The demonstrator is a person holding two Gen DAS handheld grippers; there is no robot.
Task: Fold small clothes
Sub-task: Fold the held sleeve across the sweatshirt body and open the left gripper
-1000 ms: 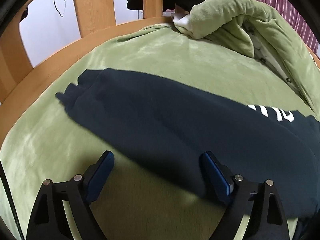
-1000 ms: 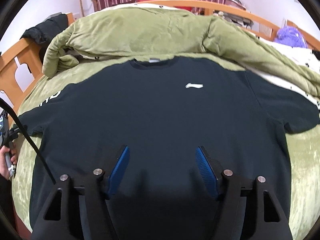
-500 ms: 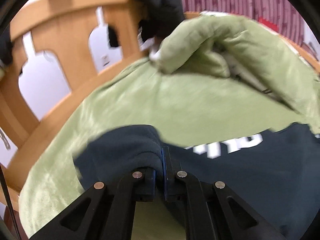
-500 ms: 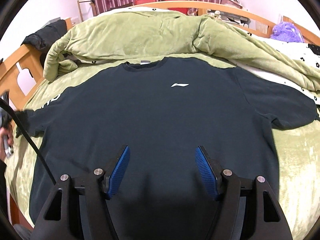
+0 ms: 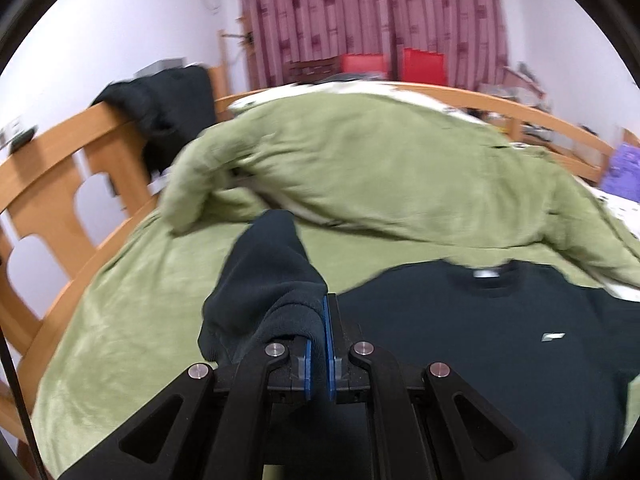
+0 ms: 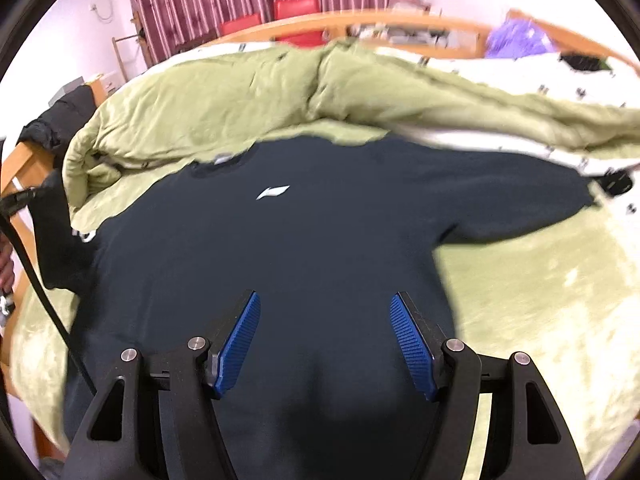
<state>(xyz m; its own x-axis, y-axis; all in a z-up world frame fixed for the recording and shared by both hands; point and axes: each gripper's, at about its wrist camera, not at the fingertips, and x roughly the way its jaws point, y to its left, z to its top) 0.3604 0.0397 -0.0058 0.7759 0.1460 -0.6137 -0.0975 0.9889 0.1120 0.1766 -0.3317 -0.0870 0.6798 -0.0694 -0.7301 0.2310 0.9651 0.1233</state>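
Note:
A black T-shirt (image 6: 320, 240) with a small white chest logo lies front up on the green bed cover. My left gripper (image 5: 324, 312) is shut on the shirt's left sleeve (image 5: 268, 276) and holds it lifted, with the sleeve bunched over the left finger. The shirt body (image 5: 480, 340) lies to its right. My right gripper (image 6: 325, 320) is open and empty above the shirt's lower middle. The right sleeve (image 6: 520, 204) lies spread flat.
A bunched green quilt (image 6: 260, 96) lies just beyond the collar. A wooden bed rail (image 5: 52, 168) with a dark garment (image 5: 168, 104) draped over it runs along the left. Bare green cover (image 6: 540, 292) lies to the right of the shirt.
My left gripper closed on the left sleeve, lifted it and swung right toward the shirt body. My right gripper stayed open and shifted slightly right over the shirt.

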